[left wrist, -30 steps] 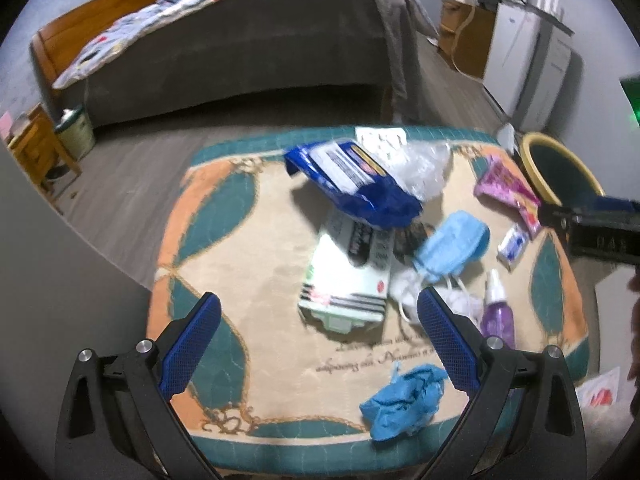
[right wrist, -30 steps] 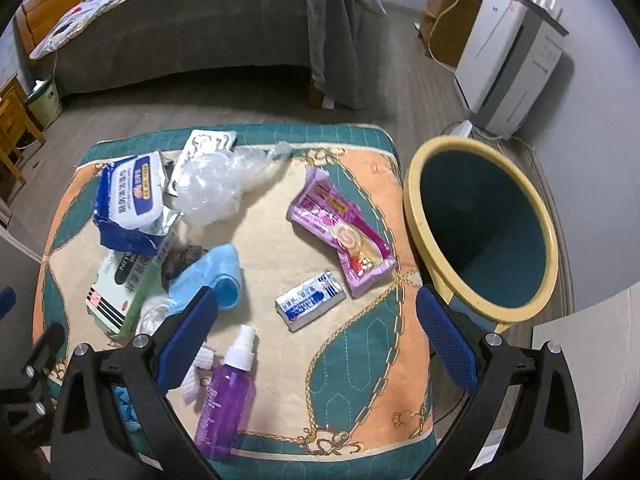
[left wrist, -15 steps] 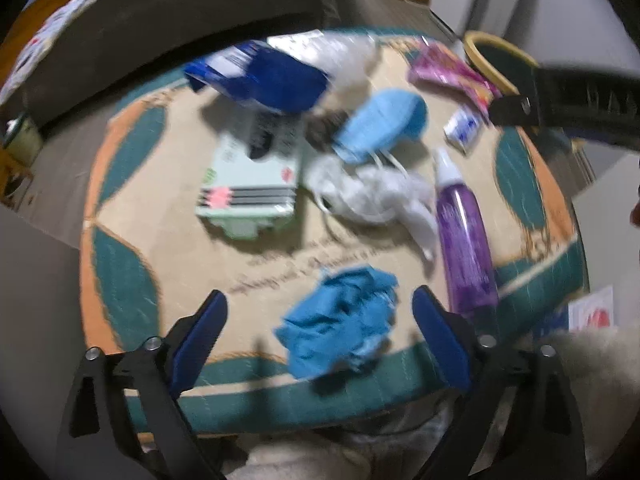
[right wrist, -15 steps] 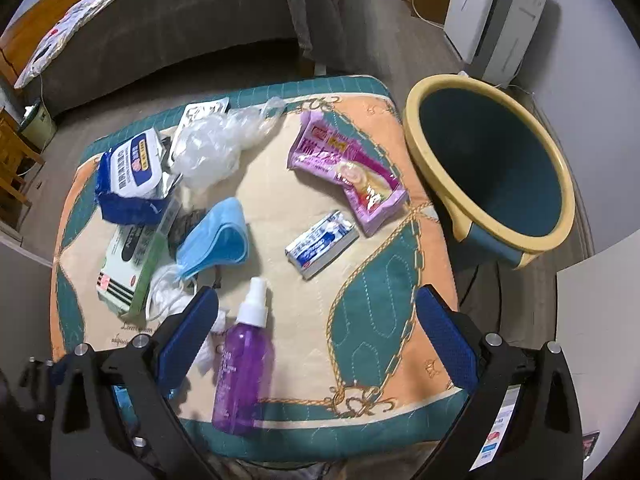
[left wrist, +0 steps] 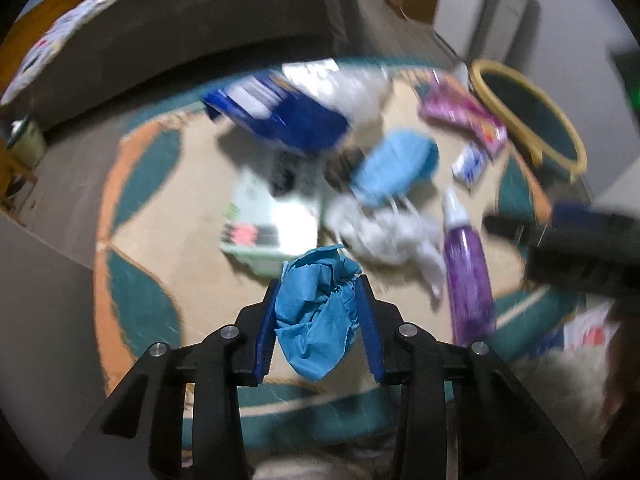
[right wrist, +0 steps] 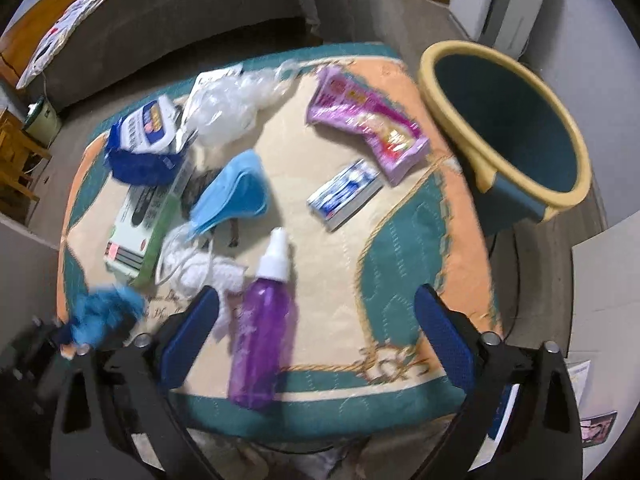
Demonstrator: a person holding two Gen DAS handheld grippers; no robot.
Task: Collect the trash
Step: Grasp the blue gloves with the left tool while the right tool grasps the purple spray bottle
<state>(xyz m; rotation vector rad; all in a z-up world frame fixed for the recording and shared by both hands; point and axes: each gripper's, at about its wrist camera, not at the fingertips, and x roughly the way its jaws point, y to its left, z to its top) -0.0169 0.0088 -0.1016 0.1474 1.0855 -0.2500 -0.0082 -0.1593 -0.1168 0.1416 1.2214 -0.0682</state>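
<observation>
The left gripper [left wrist: 318, 314] has just been closing and now pinches the crumpled blue paper [left wrist: 316, 316] between its pads, over the quilted mat's [right wrist: 400, 264] near edge. The right gripper [right wrist: 316, 334] hangs spread wide above the purple spray bottle [right wrist: 262, 332], touching nothing.

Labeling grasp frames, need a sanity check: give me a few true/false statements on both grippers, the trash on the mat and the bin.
1. The left gripper has crumpled blue paper between its pads. True; its jaws have just been closing.
2. The right gripper grips the purple spray bottle. False: its jaws stand wide, nothing pressed.
3. The bin stands on the mat. False: it stands beside the mat's edge.
4. The bottle lies on its side. True.
5. The pink wrapper is already inside the bin. False: it lies on the mat.
</observation>
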